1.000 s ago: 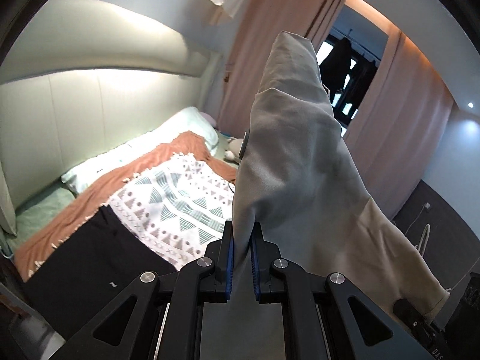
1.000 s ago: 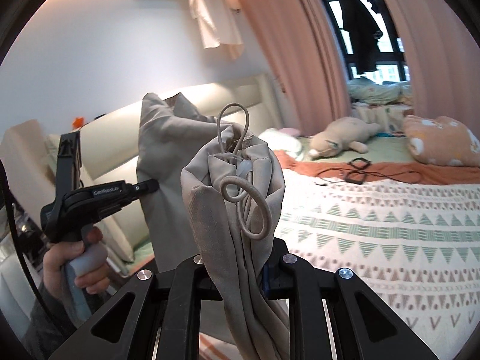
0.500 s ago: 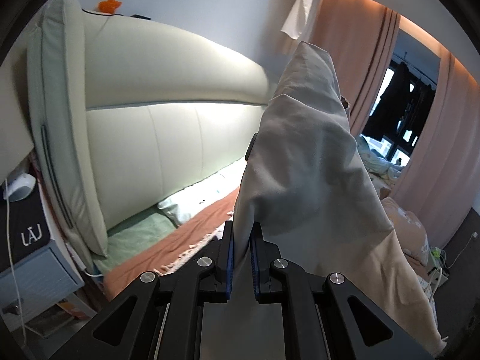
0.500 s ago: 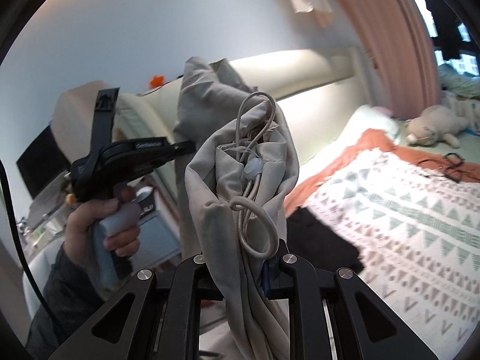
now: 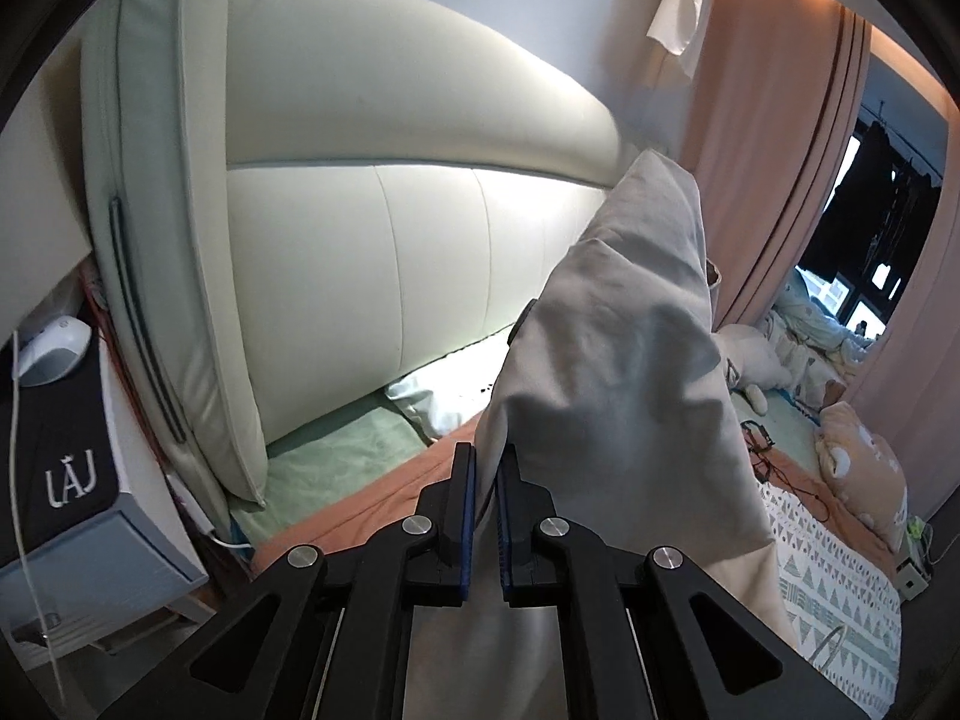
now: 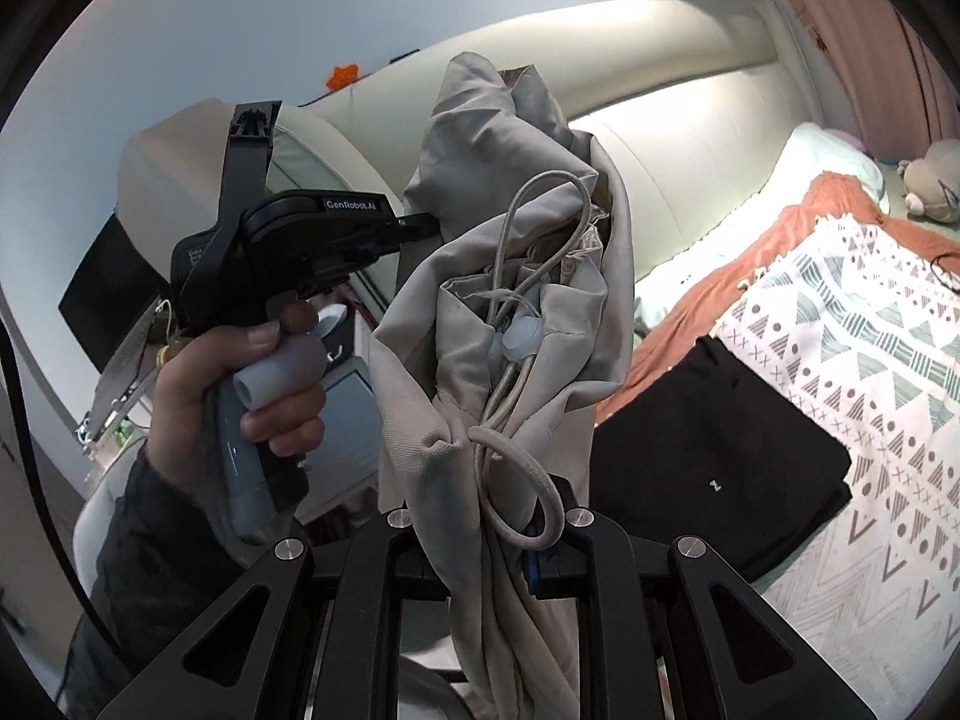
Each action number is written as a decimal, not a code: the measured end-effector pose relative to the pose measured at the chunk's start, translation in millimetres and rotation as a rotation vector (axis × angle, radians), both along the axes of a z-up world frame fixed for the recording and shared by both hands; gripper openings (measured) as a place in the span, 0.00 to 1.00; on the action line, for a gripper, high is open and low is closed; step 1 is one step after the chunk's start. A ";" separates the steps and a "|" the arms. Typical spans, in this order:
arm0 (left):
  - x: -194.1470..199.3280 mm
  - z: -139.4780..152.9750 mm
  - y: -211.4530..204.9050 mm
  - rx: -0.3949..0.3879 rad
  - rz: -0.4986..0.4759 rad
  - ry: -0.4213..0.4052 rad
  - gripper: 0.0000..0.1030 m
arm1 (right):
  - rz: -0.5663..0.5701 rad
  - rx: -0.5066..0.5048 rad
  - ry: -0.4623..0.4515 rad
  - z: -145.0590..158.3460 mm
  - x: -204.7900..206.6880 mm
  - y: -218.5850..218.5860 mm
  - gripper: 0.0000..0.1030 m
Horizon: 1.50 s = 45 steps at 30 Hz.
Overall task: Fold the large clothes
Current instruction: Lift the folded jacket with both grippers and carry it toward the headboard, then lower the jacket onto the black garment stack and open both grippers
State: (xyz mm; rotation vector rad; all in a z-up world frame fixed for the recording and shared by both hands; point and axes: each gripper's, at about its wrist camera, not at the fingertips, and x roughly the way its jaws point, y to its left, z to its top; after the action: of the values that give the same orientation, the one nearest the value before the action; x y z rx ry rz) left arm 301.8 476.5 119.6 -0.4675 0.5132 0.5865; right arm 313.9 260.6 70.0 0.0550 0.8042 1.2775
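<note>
Beige fabric is pinched in both tools. Left gripper (image 5: 486,480): blue pads nearly together, clamped on a thin edge of the beige garment (image 5: 624,372); its jaws have just been closing the last bit onto that cloth. From the pinch the garment rises in a peak, then drapes down to the right of the tool.

Right gripper (image 6: 486,531): jaws at a narrow gap, clamped on a thick bunched part of the same garment (image 6: 498,252), the end with the drawstring (image 6: 528,420) and its clear plastic toggle (image 6: 519,339). A loop of cord hangs over the right pad. The bunch stands upright above the jaws.

Right wrist view also shows the left gripper (image 6: 420,228) from the side, tip buried in the top of the cloth, held by the left hand (image 6: 240,384) in a dark sleeve.

Garment hangs in the air between the tools, above the bed edge, not lying flat.

Behind: cream padded headboard (image 5: 372,228), orange blanket (image 6: 774,240), patterned white bedspread (image 6: 870,348) with a folded black garment (image 6: 714,462) on it, grey nightstand (image 5: 90,552), pink curtain (image 5: 774,138), plush toy (image 6: 930,186).
</note>
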 end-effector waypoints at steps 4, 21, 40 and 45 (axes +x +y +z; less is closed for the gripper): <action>41.5 -26.1 8.5 -0.024 -0.009 0.033 0.00 | -0.042 -0.043 0.057 -34.6 35.1 13.9 0.16; 119.0 -136.1 3.7 -0.066 -0.032 0.259 0.45 | -0.262 -0.140 0.358 -201.7 188.4 -5.9 0.16; -48.4 -186.6 -56.6 -0.152 0.149 0.193 0.80 | -0.206 -0.142 0.493 -242.1 161.1 -40.2 0.43; -68.0 -202.9 -58.8 -0.159 0.223 0.215 0.80 | -0.170 -0.126 0.525 -246.1 149.7 -47.8 0.43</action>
State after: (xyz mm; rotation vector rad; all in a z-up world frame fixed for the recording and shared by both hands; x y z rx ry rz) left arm 233.8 417.8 -83.3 -0.6215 0.7219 0.8188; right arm 463.6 212.8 -176.1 0.3613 1.2994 1.0578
